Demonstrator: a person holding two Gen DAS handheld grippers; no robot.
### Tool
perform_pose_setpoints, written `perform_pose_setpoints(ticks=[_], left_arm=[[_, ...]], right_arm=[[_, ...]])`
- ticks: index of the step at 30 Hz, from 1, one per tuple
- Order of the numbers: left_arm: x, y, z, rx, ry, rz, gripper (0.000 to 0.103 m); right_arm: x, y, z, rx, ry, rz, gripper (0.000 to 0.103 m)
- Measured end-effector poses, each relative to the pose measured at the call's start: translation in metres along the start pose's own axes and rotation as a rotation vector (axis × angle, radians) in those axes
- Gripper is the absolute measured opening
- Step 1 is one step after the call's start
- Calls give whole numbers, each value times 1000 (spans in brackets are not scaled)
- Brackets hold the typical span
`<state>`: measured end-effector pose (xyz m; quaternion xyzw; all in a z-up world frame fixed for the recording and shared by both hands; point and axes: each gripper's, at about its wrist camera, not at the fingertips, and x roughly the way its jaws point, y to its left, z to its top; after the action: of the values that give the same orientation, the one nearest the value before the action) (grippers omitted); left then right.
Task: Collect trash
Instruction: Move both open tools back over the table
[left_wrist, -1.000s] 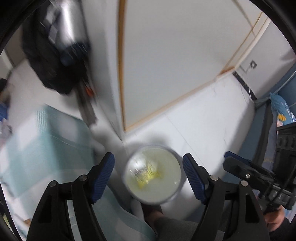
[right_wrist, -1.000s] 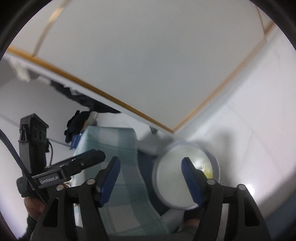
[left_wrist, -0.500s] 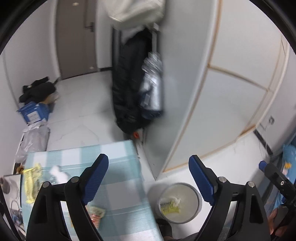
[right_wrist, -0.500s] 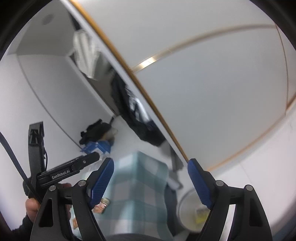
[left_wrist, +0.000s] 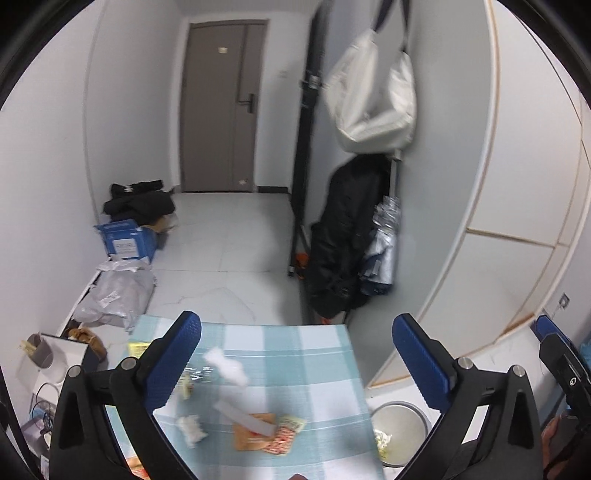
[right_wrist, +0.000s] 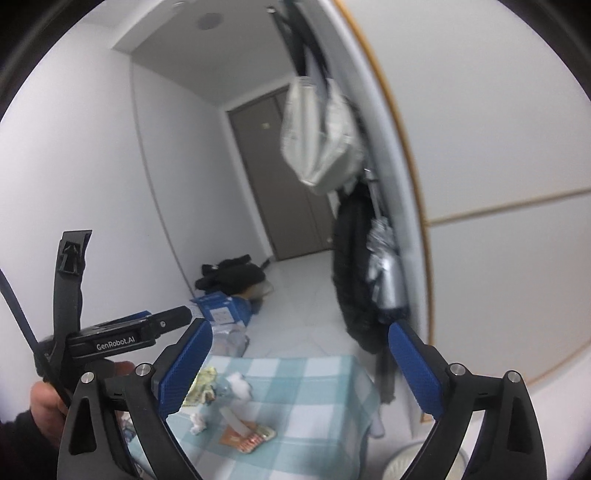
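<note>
A table with a teal-checked cloth (left_wrist: 314, 369) carries loose trash: a white tissue (left_wrist: 227, 363), a crumpled paper ball (left_wrist: 192, 428), an orange packet (left_wrist: 251, 435), a red patterned wrapper (left_wrist: 282, 441) and a yellow wrapper (left_wrist: 138, 347). On the floor to the table's right stands a round bin (left_wrist: 400, 432) with yellowish scraps inside. My left gripper (left_wrist: 297, 319) hovers above the table's near side, its jaws opening with nothing between them. My right gripper (right_wrist: 300, 326) is raised beside it, jaws also opening and empty. The tissue (right_wrist: 240, 384) and packet (right_wrist: 231, 435) also show in the right wrist view.
A white wardrobe (left_wrist: 517, 184) lines the right side. A black coat (left_wrist: 343, 236), a silver umbrella (left_wrist: 384, 258) and a white bag (left_wrist: 373, 99) hang beside it. A blue box (left_wrist: 125, 240), grey parcel bag (left_wrist: 118, 295) and black clothes (left_wrist: 140, 201) lie along the left wall.
Both grippers rose from just over the bin and tilted up, so the table and hallway came into view. Both pairs of jaws widened. The bin now sits low at the right.
</note>
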<state>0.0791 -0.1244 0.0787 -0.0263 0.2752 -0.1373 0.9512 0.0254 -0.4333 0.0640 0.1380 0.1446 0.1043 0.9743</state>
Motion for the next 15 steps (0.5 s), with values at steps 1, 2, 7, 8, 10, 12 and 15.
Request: perform_pose_setpoints(ticks=[1,2,7,8,10,12,15], left_arm=[[-2,4,-2,-8,-7,11,102],[-4,13,-3,-20,-16,22,102],[-17,42,-13,-66,-43,53,102],[-20,48,-16,-72,-47,59,102],[-22,61,-21,-79,-62,78,102],[-24,75,-26,-94,-76,93,102],[-28,94,-32,-131,-85,109,102]], right_arm=[[3,8,0,-16,-2,5,98],[5,14,0,-27,-4,10,98],[15,49,-6,-80,-9,41,98],[15,54,-7,-90,-12,45,98],[21,67,-11,-116,-24,59,99],[25,79,-15,-138,-31,72,99],[32,94,-21,-162,-34,88,101]])
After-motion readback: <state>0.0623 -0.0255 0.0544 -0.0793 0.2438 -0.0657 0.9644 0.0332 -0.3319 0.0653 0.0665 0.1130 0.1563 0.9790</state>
